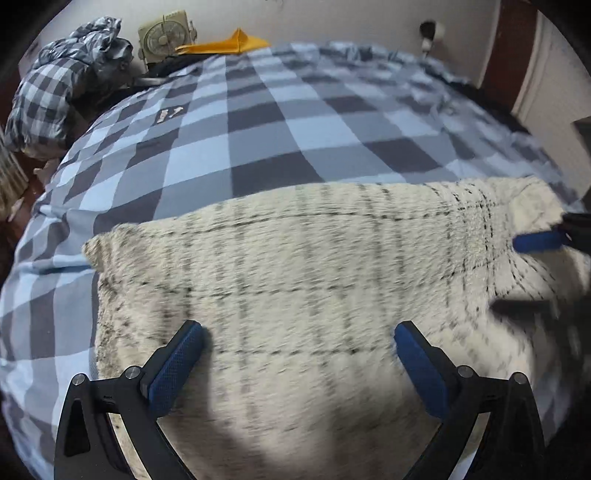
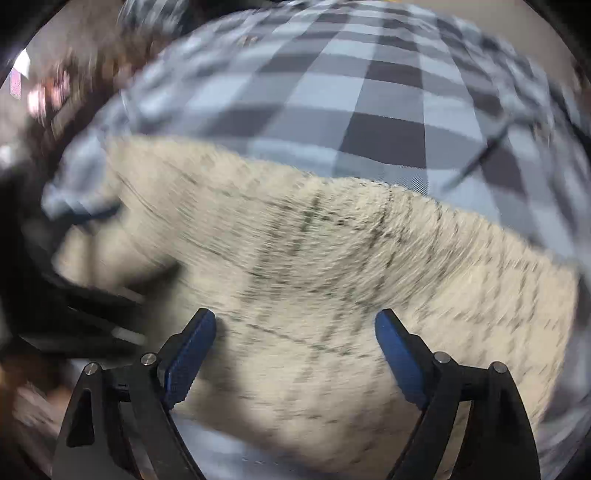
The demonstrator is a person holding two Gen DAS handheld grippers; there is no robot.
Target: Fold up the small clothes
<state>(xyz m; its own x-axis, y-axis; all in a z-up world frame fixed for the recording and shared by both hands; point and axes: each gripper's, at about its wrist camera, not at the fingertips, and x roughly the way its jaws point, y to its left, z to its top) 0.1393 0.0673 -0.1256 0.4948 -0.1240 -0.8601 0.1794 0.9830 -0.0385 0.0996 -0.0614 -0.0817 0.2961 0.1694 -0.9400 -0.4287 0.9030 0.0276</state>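
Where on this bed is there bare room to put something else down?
The checked blue-and-grey bedspread lies bare beyond the fuzzy cream garment, up to the yellow cloth. Crowded: the far left corner, with crumpled checked bedding and a beige fan.

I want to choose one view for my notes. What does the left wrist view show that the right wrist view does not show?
Only the left wrist view: a beige fan, an orange cloth and a checked bundle beyond the bed, plus the right gripper's blue fingertip at the garment's right end.

Only the right wrist view: blurred pink shapes, unidentifiable.

Both: the cream fuzzy garment on the checked bedcover, below the open left gripper and open right gripper.
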